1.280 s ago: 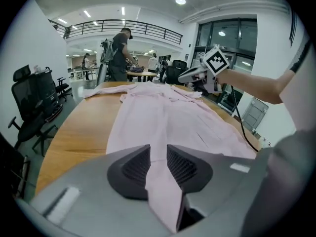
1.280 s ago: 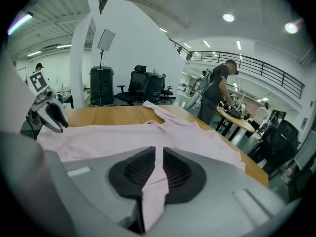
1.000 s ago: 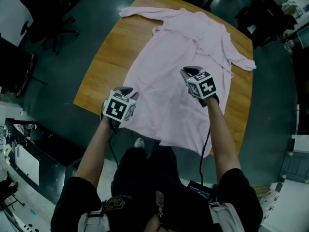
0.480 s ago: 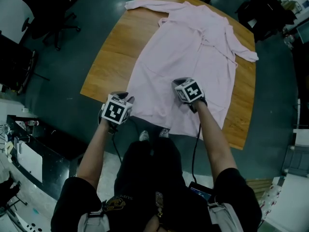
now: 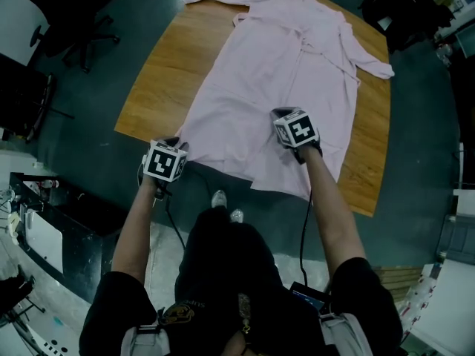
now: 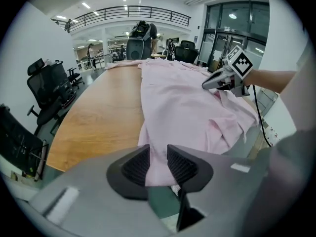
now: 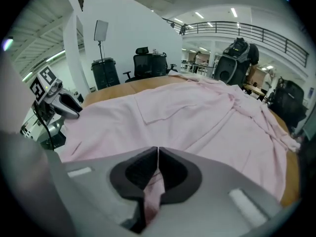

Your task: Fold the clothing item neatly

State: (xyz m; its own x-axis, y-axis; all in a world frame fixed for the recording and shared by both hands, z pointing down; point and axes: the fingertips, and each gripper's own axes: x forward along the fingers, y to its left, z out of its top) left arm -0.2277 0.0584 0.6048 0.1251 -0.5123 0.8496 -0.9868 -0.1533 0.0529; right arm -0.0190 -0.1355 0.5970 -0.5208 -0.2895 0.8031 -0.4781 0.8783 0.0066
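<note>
1. Room: an open office with a dark floor (image 5: 415, 169). Chairs (image 5: 78, 21) stand beyond the table's left side.

2. Surface: a wooden table (image 5: 171, 65), bare along its left side, with nothing else lying on it.

3. Work item: a pink long-sleeved garment (image 5: 282, 73) lies flat on the table.
   - Its long axis runs from the table's near edge to the far end.
   - The collar and both sleeves are at the far end. One sleeve reaches toward the far-left corner and the other lies along the right side.
   - The hem is at the near edge and partly overhangs it.

4. Left gripper (image 6: 158, 163): it is at the hem's left corner, just off the table's near edge. The jaws stand part-way apart with a bunched fold of hem filling the gap, and the pads appear to bear on it.

5. Right gripper (image 7: 157, 169): it is over the near edge, on the hem right of its middle and short of the right corner. Its jaws have just been closing and are now pressed together on a pinch of cloth.

6. Key relation: the whole garment extends away from both grippers toward the far end. Both are already on the hem, so neither is nearer. A lengthwise fold would likely carry the hem toward the collar.
</note>
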